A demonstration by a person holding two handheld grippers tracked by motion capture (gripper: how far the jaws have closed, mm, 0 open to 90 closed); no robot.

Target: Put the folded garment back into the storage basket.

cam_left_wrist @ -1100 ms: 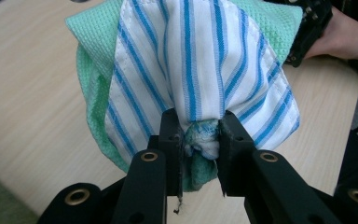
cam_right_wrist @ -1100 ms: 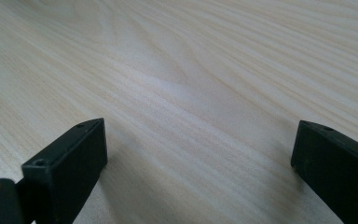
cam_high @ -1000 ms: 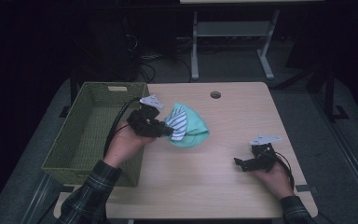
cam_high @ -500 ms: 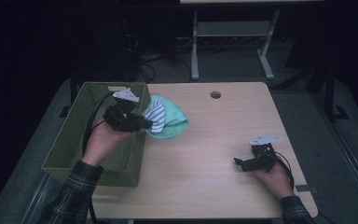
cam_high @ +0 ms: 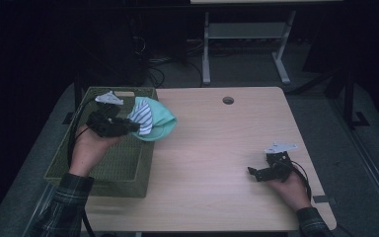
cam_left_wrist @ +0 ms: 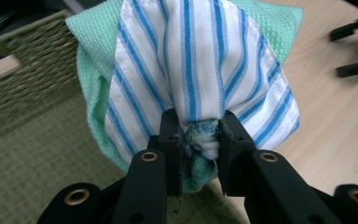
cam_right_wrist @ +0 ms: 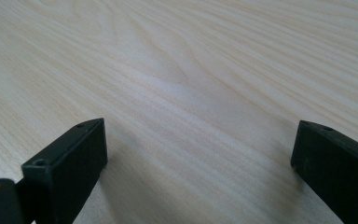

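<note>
1. The left gripper [cam_high: 134, 126] is up off the table, held over the right-hand edge of the woven green basket [cam_high: 128, 170], jaws pointing toward the middle of the table.
2. It has hold of a bundle of cloth — a white towel with blue stripes [cam_high: 142, 117] wrapped against a mint-green cloth [cam_high: 162, 123].
3. In the left gripper view the jaws are drawn in close on a bunched wad of that fabric; the pads press on it from both sides, with the striped towel [cam_left_wrist: 200, 74] ballooning out above and the green cloth [cam_left_wrist: 91, 74] behind and to the side.
4. So the bundle hangs straight off the front of the gripper, touching it at the pinch, and straddles the basket's rim — part over the basket, part over the bare table [cam_high: 217, 143].
5. In that same view the basket's wall [cam_left_wrist: 32, 70] sits to the left and its woven floor lies below.
6. Over on the other side, the right gripper [cam_high: 254, 173] rests low on the tabletop near the front right corner, well apart from the bundle.
7. Its jaws stand wide apart with nothing but wood grain [cam_right_wrist: 191, 93] between them — holding nothing.
</note>
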